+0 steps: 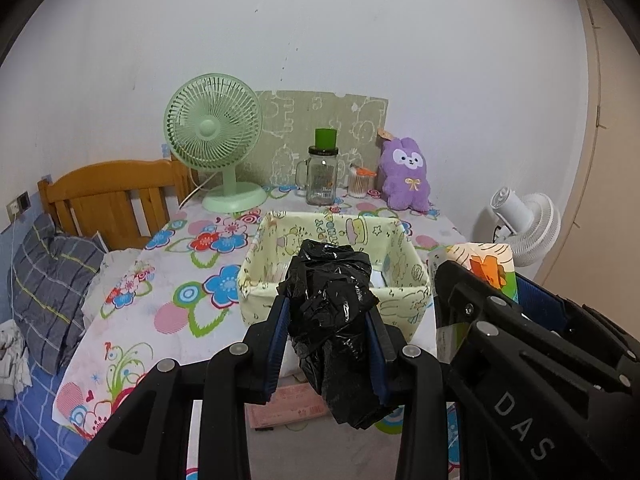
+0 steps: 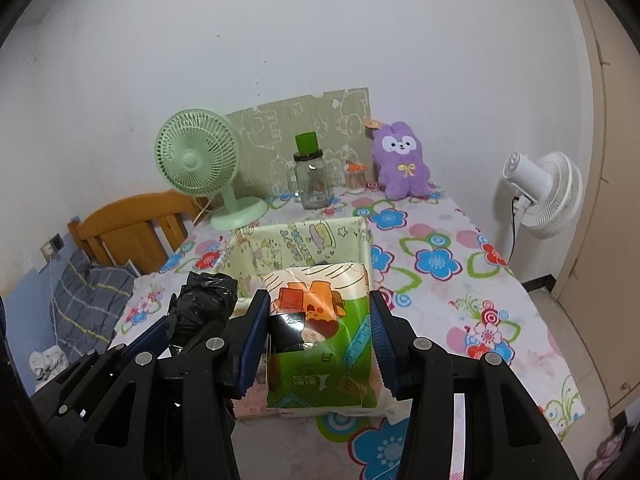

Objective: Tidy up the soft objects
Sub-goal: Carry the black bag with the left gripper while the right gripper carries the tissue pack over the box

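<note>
My left gripper (image 1: pixel 326 322) is shut on a crumpled black plastic bag (image 1: pixel 332 320), which hangs between its blue pads in the air in front of a pale yellow fabric basket (image 1: pixel 404 308). My right gripper (image 2: pixel 318 338) is shut on a soft tissue pack (image 2: pixel 324 344) with a green, white and orange print, held just right of the left gripper. In the right wrist view the black bag (image 2: pixel 204 306) shows at the left, and the basket (image 2: pixel 304 240) stands behind the pack. A purple plush rabbit (image 1: pixel 406 174) sits against the wall.
On the flowered tablecloth (image 1: pixel 168 280) stand a green desk fan (image 1: pixel 214 140), a glass jar with a green lid (image 1: pixel 322 176) and a small cotton-swab jar (image 1: pixel 360 184). A white floor fan (image 2: pixel 548 192) is at the right. A wooden headboard (image 1: pixel 116 196) and grey pillow (image 1: pixel 48 288) lie left.
</note>
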